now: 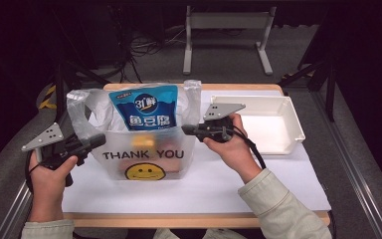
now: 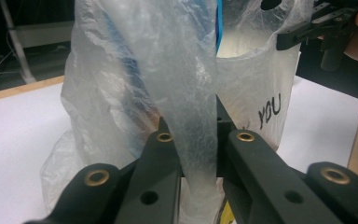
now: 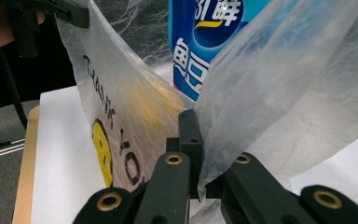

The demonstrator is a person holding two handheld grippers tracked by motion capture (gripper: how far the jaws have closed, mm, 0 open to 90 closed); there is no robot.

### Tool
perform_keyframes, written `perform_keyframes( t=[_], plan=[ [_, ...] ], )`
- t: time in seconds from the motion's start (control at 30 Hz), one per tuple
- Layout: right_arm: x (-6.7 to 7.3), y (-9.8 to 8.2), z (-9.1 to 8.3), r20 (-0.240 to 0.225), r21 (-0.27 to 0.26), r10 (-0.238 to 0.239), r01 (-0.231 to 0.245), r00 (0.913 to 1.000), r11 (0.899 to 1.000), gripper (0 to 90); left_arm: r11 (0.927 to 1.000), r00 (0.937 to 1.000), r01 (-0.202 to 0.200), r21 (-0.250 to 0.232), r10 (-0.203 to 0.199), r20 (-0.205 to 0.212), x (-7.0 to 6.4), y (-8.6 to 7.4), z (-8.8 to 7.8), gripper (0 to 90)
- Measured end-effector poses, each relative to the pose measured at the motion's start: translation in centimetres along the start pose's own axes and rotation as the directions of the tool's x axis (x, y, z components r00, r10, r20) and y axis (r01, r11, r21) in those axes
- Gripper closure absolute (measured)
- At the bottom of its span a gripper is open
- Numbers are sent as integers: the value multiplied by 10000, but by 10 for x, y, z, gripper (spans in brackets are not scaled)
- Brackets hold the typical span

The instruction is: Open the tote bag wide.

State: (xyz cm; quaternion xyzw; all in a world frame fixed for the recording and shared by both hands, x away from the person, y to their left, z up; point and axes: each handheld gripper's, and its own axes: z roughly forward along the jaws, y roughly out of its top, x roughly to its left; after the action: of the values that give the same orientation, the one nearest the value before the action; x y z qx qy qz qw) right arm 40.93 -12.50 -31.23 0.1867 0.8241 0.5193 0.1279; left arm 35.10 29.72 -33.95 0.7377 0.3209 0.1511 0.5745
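Note:
A clear plastic bag (image 1: 146, 154) printed "THANK YOU" over a yellow smiley stands mid-table. A blue snack packet (image 1: 146, 107) sticks up out of it. My left gripper (image 1: 99, 139) is at the bag's left side, shut on its left handle. In the left gripper view that gathered film (image 2: 191, 93) runs down between the jaws of the left gripper (image 2: 191, 135). My right gripper (image 1: 186, 129) is shut on the bag's right edge. In the right gripper view the right gripper (image 3: 200, 135) pinches the film, with the blue packet (image 3: 205, 42) just beyond.
A white sheet (image 1: 204, 189) covers the wooden table (image 1: 179, 219). An empty white tray (image 1: 296, 122) sits at the back right, close behind my right hand. Something yellow-orange (image 1: 144, 142) lies low inside the bag. Metal frame legs and cables stand on the floor beyond the table.

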Motion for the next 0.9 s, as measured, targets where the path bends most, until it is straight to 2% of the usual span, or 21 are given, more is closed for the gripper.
perform_keyframes(
  t=[0.13, 0.27, 0.37, 0.47, 0.63, 0.9],
  plan=[
    [0, -1, -1, -18, -39, 8, -8, 10000, 10000, 900, 10000, 10000, -54, 71, 54, -27, 0, 0, 0, 893],
    [-1, -6, -2, 36, 52, 41, -41, 10000, 10000, 900, 9997, 9995, -43, 224, 50, -306, 2, -3, -2, 879],
    [-3, -9, -4, 25, 87, 156, -156, 9999, 9998, 900, 9996, 9997, 169, 211, -165, -175, 3, -6, -4, 892],
    [-3, -13, -4, -43, 40, 196, -196, 9998, 9998, 900, 9992, 9996, -4, 399, 15, -286, 1, -6, -3, 897],
    [-3, -16, -5, -149, 37, 260, -259, 9996, 9997, 900, 9982, 9998, 8, 593, 3, -198, 1, -7, -4, 898],
    [1, -27, -3, -359, 285, 418, -408, 9985, 9988, 900, 9939, 9997, 229, 1079, -221, -92, 2, -17, -2, 898]
  ],
)
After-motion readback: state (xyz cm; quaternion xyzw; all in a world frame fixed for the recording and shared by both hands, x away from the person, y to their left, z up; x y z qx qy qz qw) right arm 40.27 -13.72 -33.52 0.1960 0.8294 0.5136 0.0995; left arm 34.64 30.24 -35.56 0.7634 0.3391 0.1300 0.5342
